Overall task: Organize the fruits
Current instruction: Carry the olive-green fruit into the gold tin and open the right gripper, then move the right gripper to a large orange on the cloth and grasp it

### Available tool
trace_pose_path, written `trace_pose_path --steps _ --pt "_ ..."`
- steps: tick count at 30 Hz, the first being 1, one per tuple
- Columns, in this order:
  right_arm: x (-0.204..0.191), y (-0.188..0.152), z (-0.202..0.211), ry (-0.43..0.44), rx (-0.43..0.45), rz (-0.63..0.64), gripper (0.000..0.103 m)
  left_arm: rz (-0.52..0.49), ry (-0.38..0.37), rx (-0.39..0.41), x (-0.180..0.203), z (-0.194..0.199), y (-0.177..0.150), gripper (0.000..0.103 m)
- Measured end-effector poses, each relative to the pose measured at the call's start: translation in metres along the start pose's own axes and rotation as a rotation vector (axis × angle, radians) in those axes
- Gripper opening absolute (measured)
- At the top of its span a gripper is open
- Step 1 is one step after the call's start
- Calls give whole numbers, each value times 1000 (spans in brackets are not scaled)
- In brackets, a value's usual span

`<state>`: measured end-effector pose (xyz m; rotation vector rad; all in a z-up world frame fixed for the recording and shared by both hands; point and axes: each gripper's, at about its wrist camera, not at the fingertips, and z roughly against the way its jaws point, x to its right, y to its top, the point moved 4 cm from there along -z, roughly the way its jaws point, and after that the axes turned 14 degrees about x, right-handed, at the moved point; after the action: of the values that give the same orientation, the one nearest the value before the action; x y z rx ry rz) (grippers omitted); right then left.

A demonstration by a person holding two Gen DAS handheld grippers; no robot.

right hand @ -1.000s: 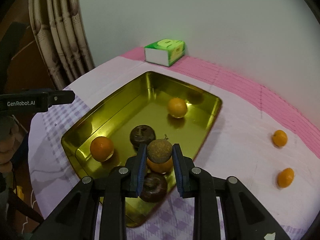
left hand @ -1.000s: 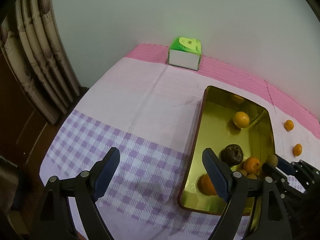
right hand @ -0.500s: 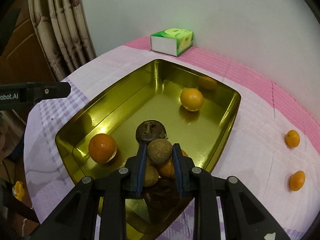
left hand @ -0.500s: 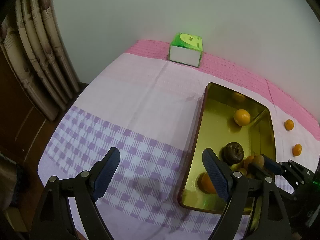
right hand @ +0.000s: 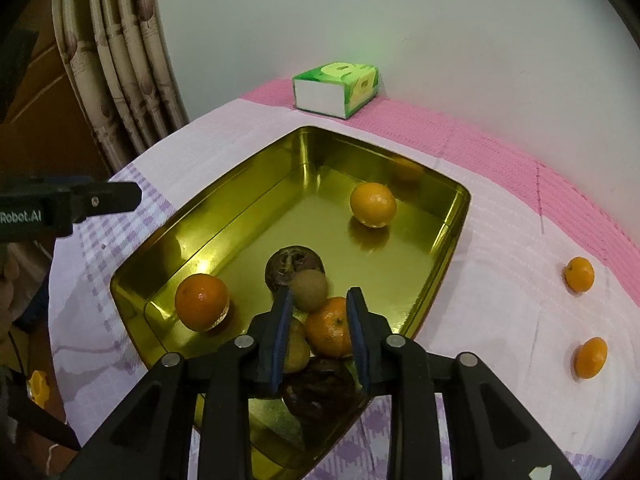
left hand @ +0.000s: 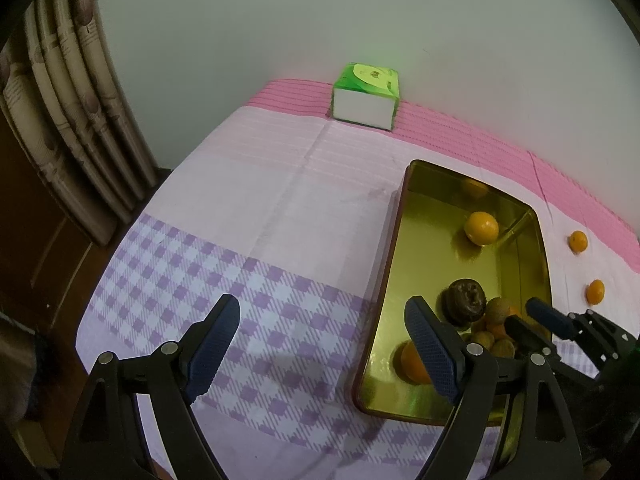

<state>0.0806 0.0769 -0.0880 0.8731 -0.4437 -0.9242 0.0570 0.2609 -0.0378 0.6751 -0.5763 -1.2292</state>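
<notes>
1. The golden tray (right hand: pixel 248 184) lies in the middle of the right wrist view, on the pink and purple tablecloth (left hand: pixel 248 208). I judge that it is the place where the fruits are collected, because most of them are already inside it.
2. In the near corner of the tray there is a small pile: a brown round fruit (right hand: pixel 308 290), an orange (right hand: pixel 330 326) below it, a dark wrinkled fruit (right hand: pixel 294 266) behind it, and more fruits partly hidden under the gripper.
3. One orange (right hand: pixel 202 302) lies alone at the lower left of the tray, and a yellow-orange one (right hand: pixel 373 204) near the far wall.
4. Two small oranges (right hand: pixel 579 274) (right hand: pixel 590 357) are outside, at the right edge of the frame, well apart from the tray. They seem to be the fruits not yet organized.
5. The right gripper (right hand: pixel 320 312) hangs over the pile and its jaws have just been opening. The gap is narrow. The brown round fruit sits at the fingertips on top of the pile, and it looks released, not pressed; whether the left pad touches it I cannot tell.
6. The left gripper (left hand: pixel 324 344) holds nothing. Its jaws stand wide, above the checked cloth and the left rim of the tray, probably waiting.
7. A green tissue box (left hand: pixel 365 96) stands at the upper centre by the wall, away from the work.
</notes>
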Motion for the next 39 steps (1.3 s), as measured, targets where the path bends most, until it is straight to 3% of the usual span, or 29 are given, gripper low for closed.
trace_pose_path --steps 14,31,39 --pt "49 -1 36 -104 48 -65 34 -14 2 -2 3 0 -1 85" --pt "188 -51 75 -416 -8 -244 36 -51 33 -31 3 -11 -7 85" --pt "218 -64 71 -430 -5 -310 38 -79 50 -42 6 -16 -11 85"
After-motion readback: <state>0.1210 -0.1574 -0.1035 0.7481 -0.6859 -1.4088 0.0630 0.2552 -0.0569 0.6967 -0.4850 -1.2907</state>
